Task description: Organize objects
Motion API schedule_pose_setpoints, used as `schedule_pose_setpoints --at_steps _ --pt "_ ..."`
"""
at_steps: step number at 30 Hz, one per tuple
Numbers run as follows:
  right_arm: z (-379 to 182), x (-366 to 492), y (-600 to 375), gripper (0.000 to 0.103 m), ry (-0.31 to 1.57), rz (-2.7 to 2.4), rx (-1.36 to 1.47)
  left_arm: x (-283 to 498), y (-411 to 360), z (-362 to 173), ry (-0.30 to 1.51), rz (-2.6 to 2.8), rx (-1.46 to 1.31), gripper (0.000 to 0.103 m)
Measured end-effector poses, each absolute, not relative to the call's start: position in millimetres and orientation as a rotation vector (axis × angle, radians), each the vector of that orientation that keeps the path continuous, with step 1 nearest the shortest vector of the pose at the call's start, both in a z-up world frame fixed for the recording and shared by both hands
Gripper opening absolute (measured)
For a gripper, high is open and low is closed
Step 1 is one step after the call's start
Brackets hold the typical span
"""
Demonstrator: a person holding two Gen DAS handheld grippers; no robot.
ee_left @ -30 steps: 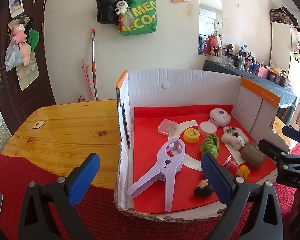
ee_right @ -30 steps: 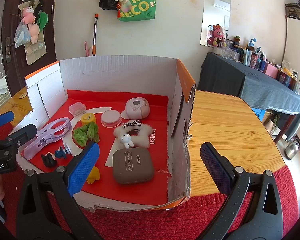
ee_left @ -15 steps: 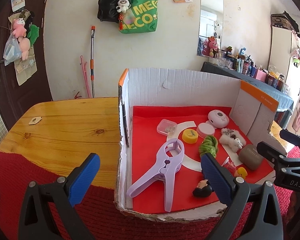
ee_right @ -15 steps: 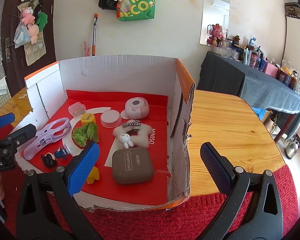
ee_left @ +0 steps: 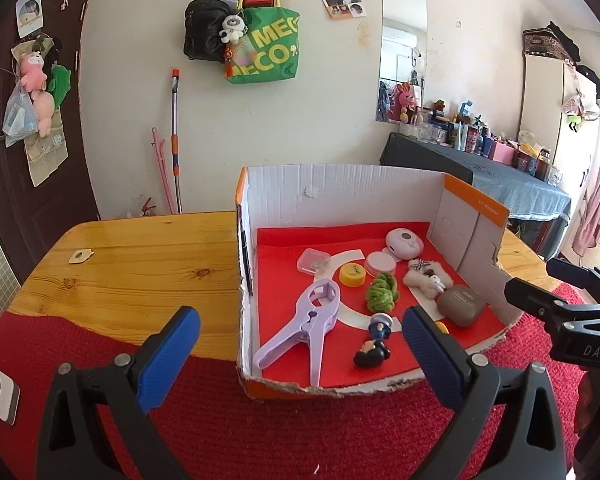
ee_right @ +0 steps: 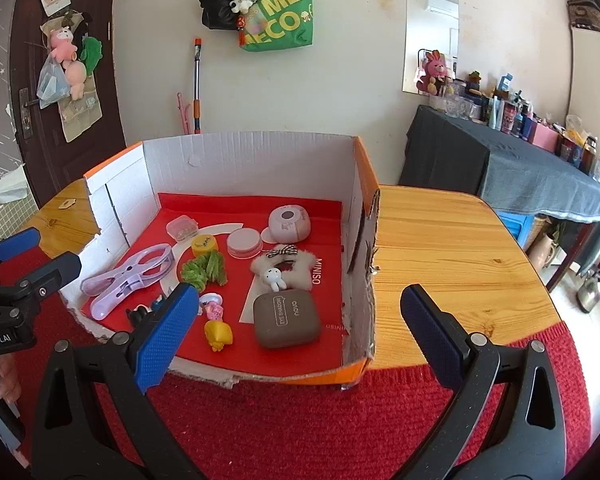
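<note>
both my tongs, left gripper (ee_left: 300, 344) and right gripper (ee_right: 299, 320), gape wide, empty, short of the cardboard box (ee_right: 256, 160). lilac plastic clamp (ee_left: 306, 330) lies at the box's front left: looks light, stiff, slick. i judge the ringed head the best hold. fluffy bunny clip (ee_right: 280, 270) looks soft.

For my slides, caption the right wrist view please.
Open right gripper hovers before a cardboard box holding a brown case, purple clamp and small trinkets.
</note>
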State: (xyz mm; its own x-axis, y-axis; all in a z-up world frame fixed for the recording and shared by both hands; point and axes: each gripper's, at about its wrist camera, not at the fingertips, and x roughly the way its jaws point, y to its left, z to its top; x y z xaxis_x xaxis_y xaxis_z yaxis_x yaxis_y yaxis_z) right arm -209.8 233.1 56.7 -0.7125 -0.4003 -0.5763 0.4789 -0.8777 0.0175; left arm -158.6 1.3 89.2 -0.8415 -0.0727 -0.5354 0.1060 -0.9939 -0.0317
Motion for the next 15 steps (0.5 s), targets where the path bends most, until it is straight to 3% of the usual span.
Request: schedule_pose_setpoints --at_steps 7,15 --pt "55 -183 246 0.103 0.168 -2.507 0.891 -135 11 80 0.064 -2.892 0.940 0.103" --pt "16 -172 250 0.103 0.130 -2.471 1.117 -127 22 51 0.093 -2.862 1.129 0.103"
